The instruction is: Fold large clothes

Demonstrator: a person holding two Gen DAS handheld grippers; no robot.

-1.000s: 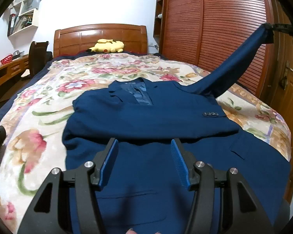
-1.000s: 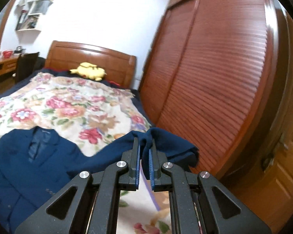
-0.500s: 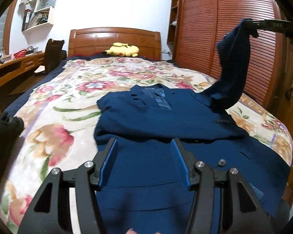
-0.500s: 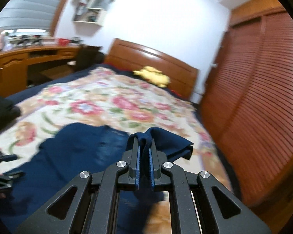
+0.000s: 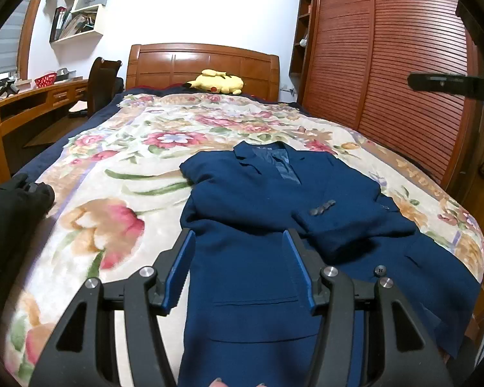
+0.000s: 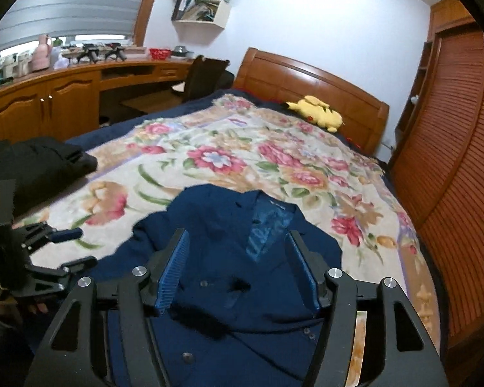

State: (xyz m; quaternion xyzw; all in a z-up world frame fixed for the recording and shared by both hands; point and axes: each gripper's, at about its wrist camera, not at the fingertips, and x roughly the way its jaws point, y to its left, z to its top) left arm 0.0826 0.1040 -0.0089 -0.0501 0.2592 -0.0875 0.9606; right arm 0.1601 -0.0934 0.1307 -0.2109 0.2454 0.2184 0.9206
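The blue jacket point(image 5: 274, 213) lies flat on the flowered bedspread point(image 5: 119, 200), its collar point(image 5: 267, 158) toward the wooden headboard point(image 5: 203, 64) and its hem toward the foot of the bed, so its long axis runs from headboard to foot. Both sleeves are already laid across the chest, the upper one showing its cuff buttons point(image 5: 321, 208) on the wardrobe side of the collar.

The left gripper point(image 5: 242, 267) hovers over the hem end, on the foot side of the collar, jaws about half open with nothing between them but the cloth lying underneath. The right gripper point(image 6: 238, 267) hangs over the jacket's chest, just on the foot side of the collar; its jaws have just been opening, and they stand apart with no cloth pinched, the sleeve resting loose below them.

My judgement is that the next fold brings the hem up toward the collar, along the long axis. The left gripper is nearer the hem, so it suits that lift; the right must pull back toward the foot to take the other hem corner.

The left wrist view shows the hem, the pocket point(image 5: 258, 303) and the whole spread of the jacket, with only a dark bar of the right tool at its edge. The right wrist view shows the left gripper from the side and a black garment point(image 6: 32, 164) lying on the desk side of the jacket, but hides the hem.
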